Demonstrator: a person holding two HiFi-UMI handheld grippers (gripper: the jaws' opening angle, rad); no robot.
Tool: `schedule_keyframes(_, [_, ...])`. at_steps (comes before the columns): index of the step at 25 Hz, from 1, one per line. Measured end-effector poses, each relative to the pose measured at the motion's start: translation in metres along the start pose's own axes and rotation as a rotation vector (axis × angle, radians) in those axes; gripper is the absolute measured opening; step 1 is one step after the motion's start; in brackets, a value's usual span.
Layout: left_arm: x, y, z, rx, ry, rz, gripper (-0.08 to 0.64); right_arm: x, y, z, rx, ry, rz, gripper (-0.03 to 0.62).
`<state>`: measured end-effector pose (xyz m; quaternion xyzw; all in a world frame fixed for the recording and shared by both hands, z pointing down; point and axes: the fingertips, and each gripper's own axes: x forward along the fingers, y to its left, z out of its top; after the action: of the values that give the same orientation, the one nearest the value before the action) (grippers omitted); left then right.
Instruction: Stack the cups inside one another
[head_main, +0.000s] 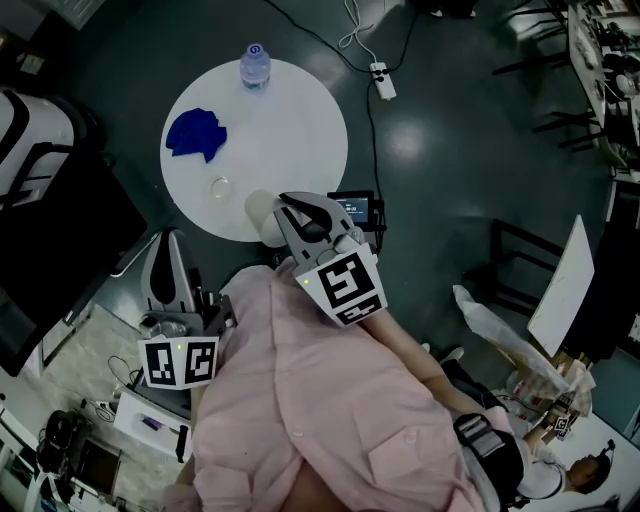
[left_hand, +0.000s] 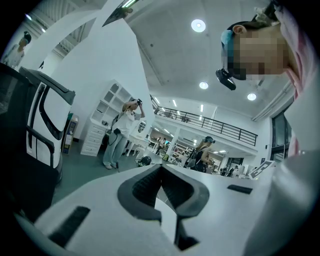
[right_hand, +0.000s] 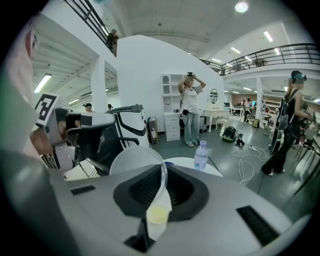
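**One cup lifted, none nested yet**

The stacking looks to be at an early stage. The right gripper (head_main: 288, 205) sits just below the middle of the head view, at the lower edge of the round white table (head_main: 290, 130). Its jaws are drawn nearly together and pinch the thin wall of a clear plastic cup (head_main: 262, 212). In the right gripper view that cup stands up from between the pads, left of centre, with its rim toward the camera.

A second cup (head_main: 220, 186), also clear and seen from above as a small ring, stands on the table up and to the left of the held one. The two are near each other but apart, so nothing is inside anything yet. Judging from this, what remains is to bring the held cup over the standing one and seat it. No other cups show.

The left gripper (head_main: 172, 240) is in the lower left of the head view, off the table. Its own view shows the jaws closed together with nothing between them.

A blue cloth (head_main: 197, 132) lies on the table's left side, and a water bottle (head_main: 254, 65) stands at its top edge.

As for writing, little can be read. The marker cubes (head_main: 350, 285) carry black-and-white square patterns, not words. The bottle's label is too small to make out, and so is the small screen (head_main: 355, 208) beside the right gripper.
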<state>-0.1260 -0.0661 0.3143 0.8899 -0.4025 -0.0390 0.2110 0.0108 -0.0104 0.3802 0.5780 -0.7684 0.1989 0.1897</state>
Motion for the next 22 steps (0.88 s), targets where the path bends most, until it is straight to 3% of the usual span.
schedule_keyframes(7, [0.004, -0.004, -0.005, -0.01, -0.002, 0.004, 0.009, -0.005, -0.006, -0.004, -0.008, 0.002, 0.0, 0.041])
schedule_keyframes(22, [0.017, -0.056, -0.014, 0.033, -0.024, 0.033, 0.009, -0.029, -0.046, -0.005, -0.015, -0.019, 0.051, 0.041])
